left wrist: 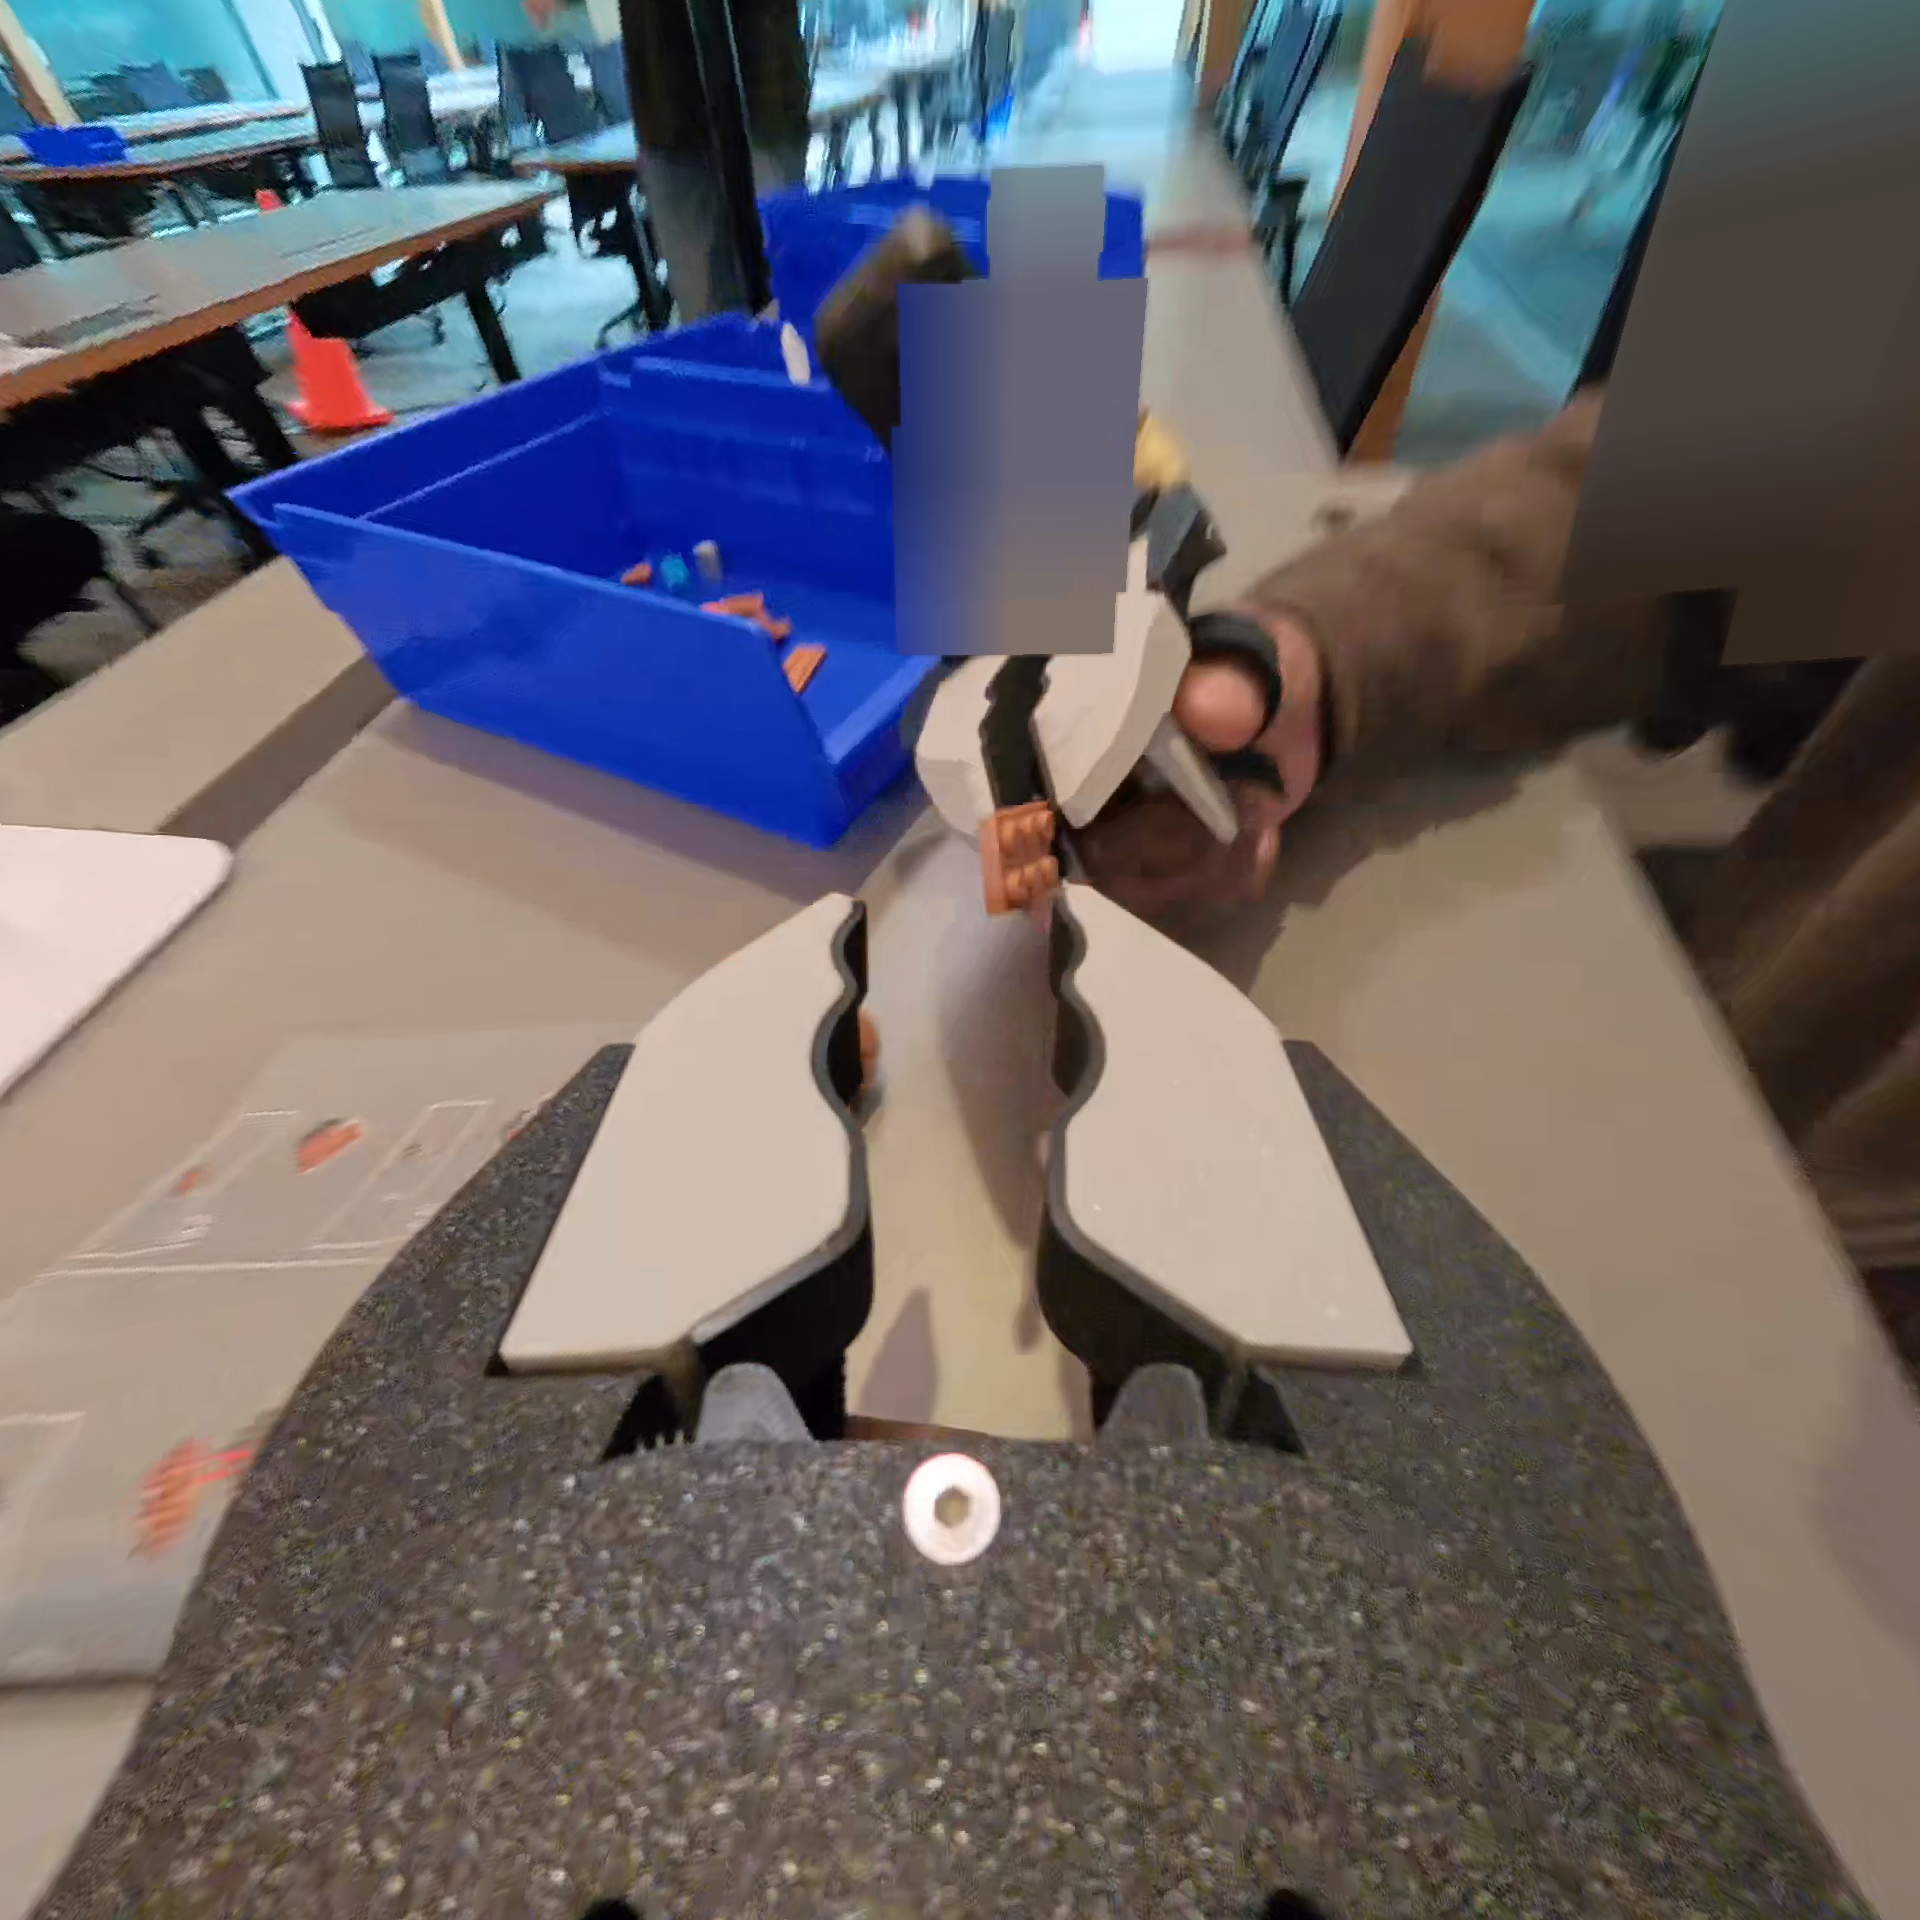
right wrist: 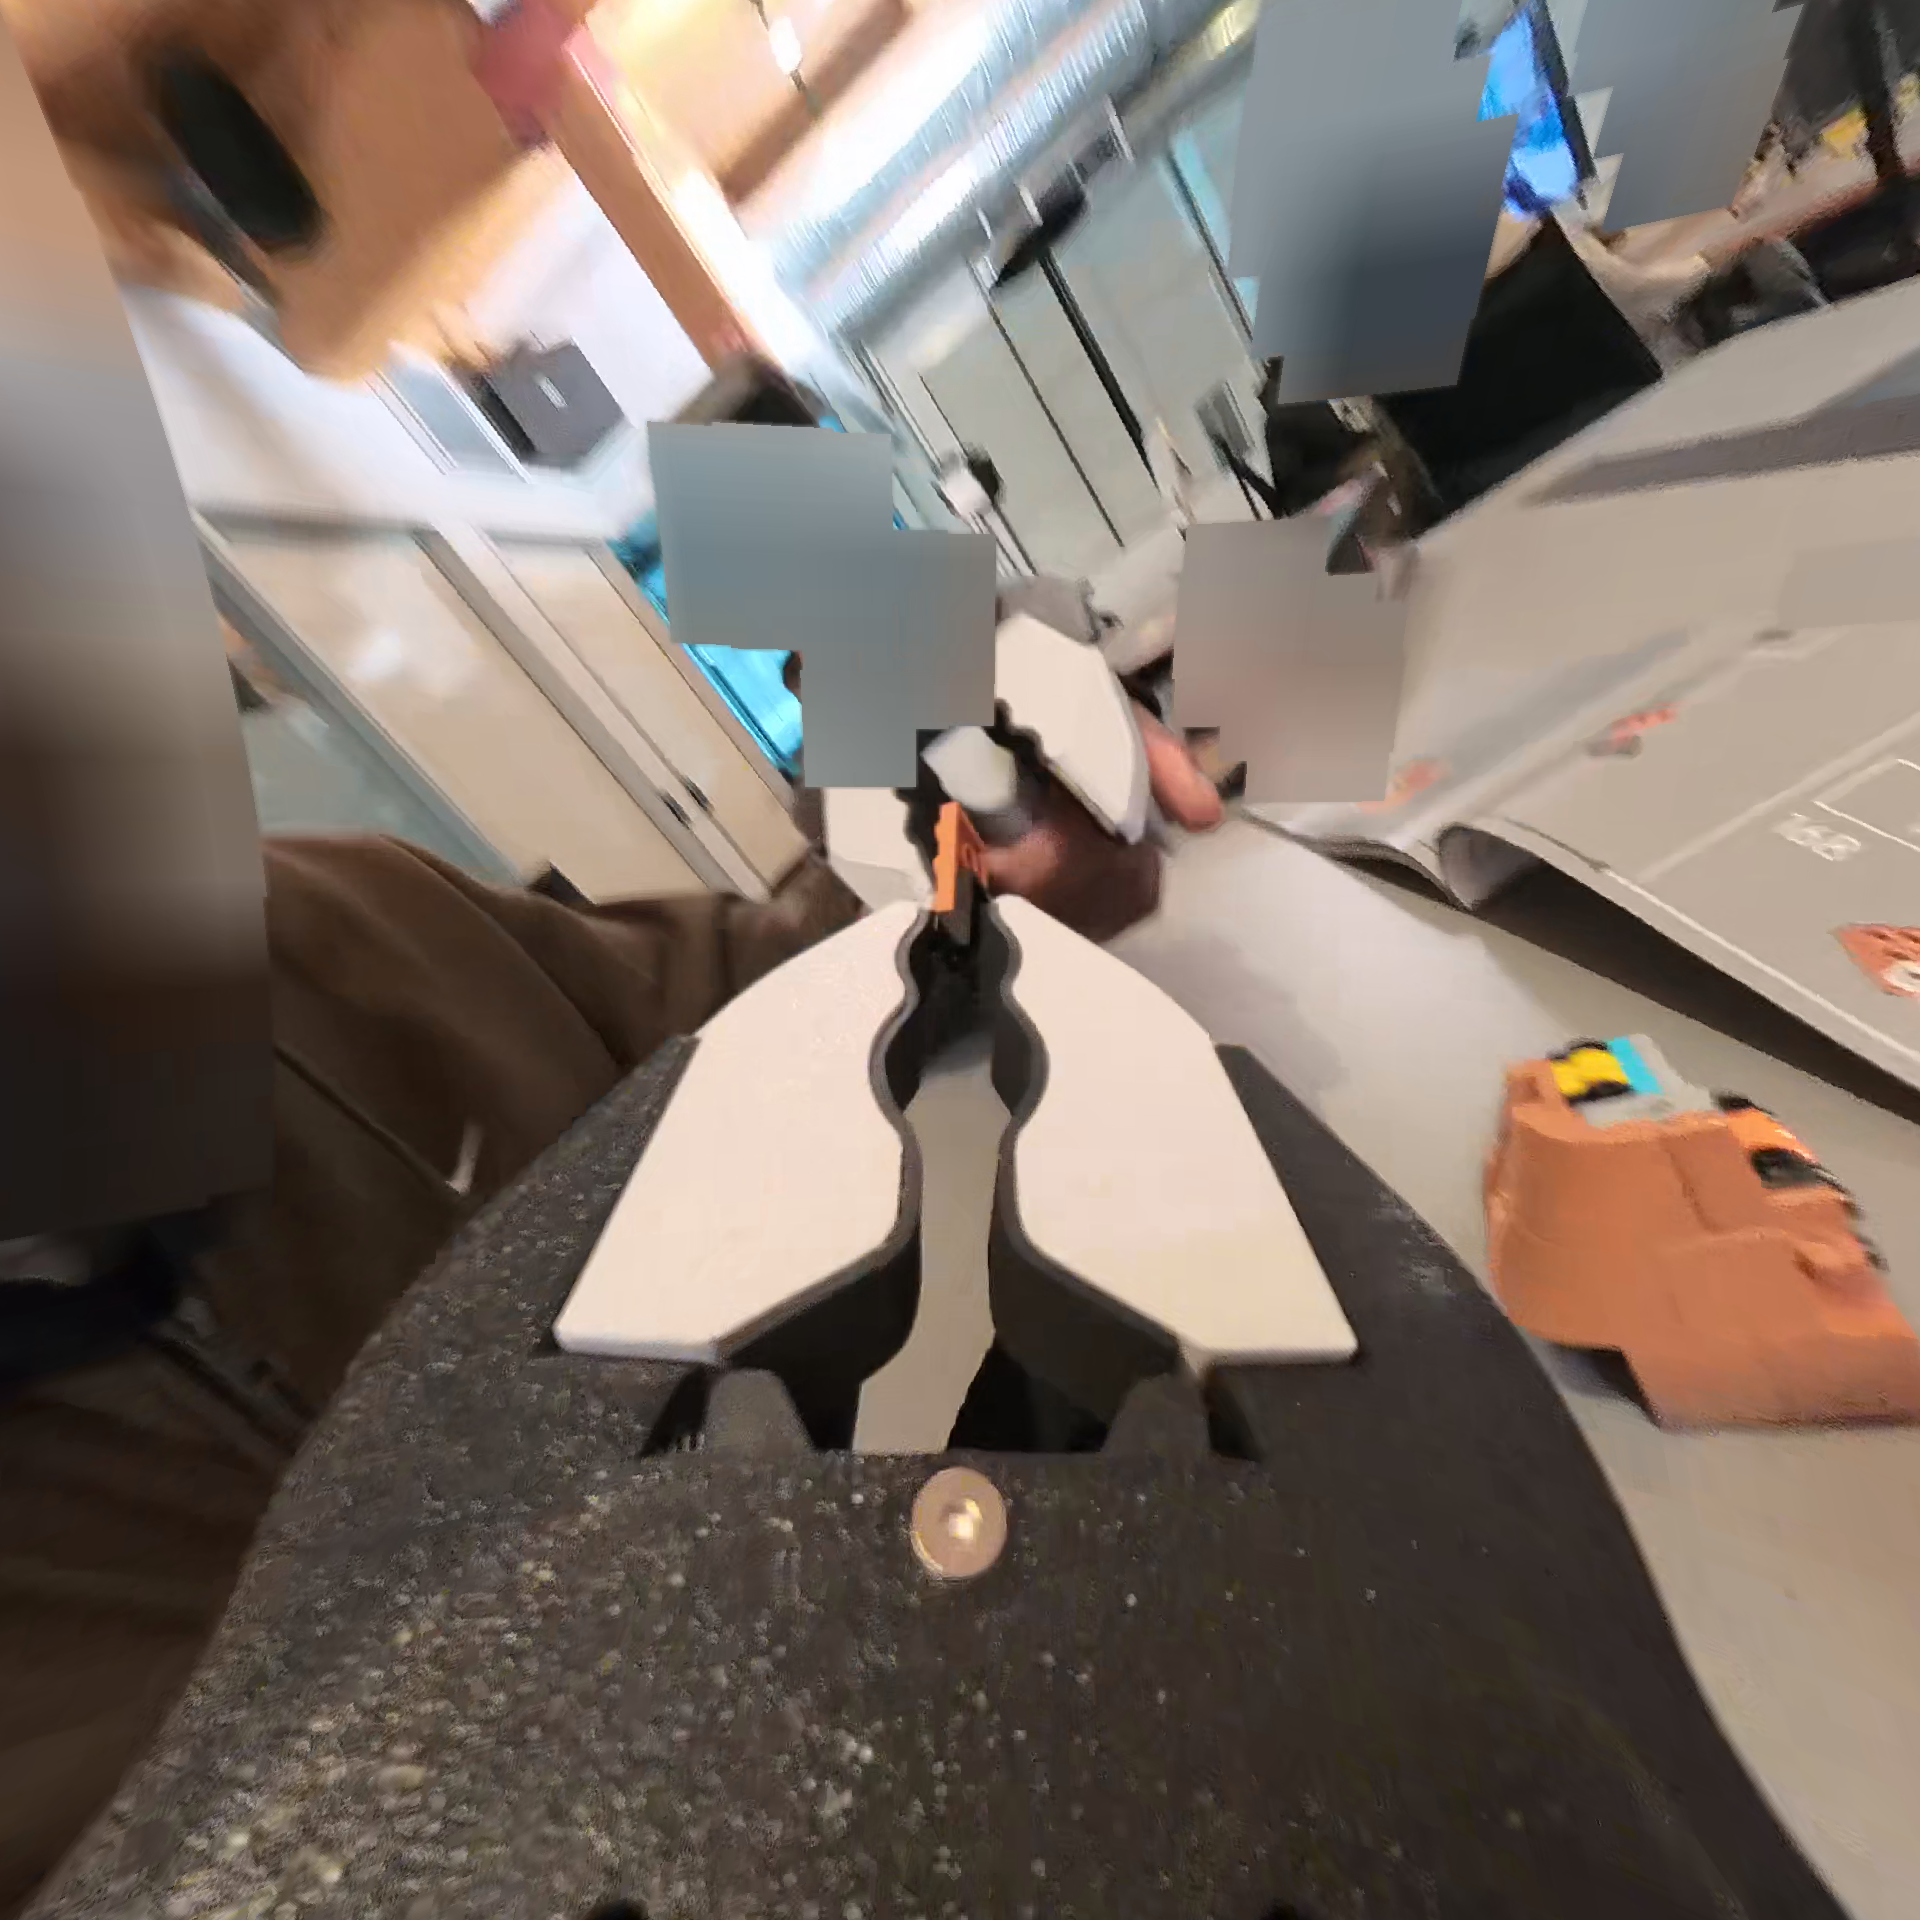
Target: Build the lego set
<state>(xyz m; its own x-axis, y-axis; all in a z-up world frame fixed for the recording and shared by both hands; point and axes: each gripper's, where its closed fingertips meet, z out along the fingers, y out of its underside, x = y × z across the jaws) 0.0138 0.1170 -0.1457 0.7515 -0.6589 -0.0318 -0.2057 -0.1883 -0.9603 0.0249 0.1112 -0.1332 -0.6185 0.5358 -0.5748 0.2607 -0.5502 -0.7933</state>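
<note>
The grey counter [left wrist: 1455, 1091] carries everything. Using the blue bin [left wrist: 540, 644] as the landmark: it sits on the counter's far left in the left wrist view, with a few small orange and blue bricks lying loose on its floor. Nearer than the bin, at the left edge, lies an open instruction booklet [left wrist: 208, 1195] showing printed orange parts. The partly built orange lego model [right wrist: 1683, 1247], topped with yellow, light-blue and grey pieces, rests on the counter beside that booklet in the right wrist view; its place relative to the bin cannot be told.

Just right of the bin's near corner, the right claw [left wrist: 1023, 831] is pressed together on a small orange lego plate [left wrist: 1023, 857], held by a hand [left wrist: 1236, 748] in a brown sleeve. The left claw [left wrist: 956, 935] is spread, its fingers apart with bare counter between them, the tips just short of the plate; a small orange bit shows at the inner edge of its left finger
</note>
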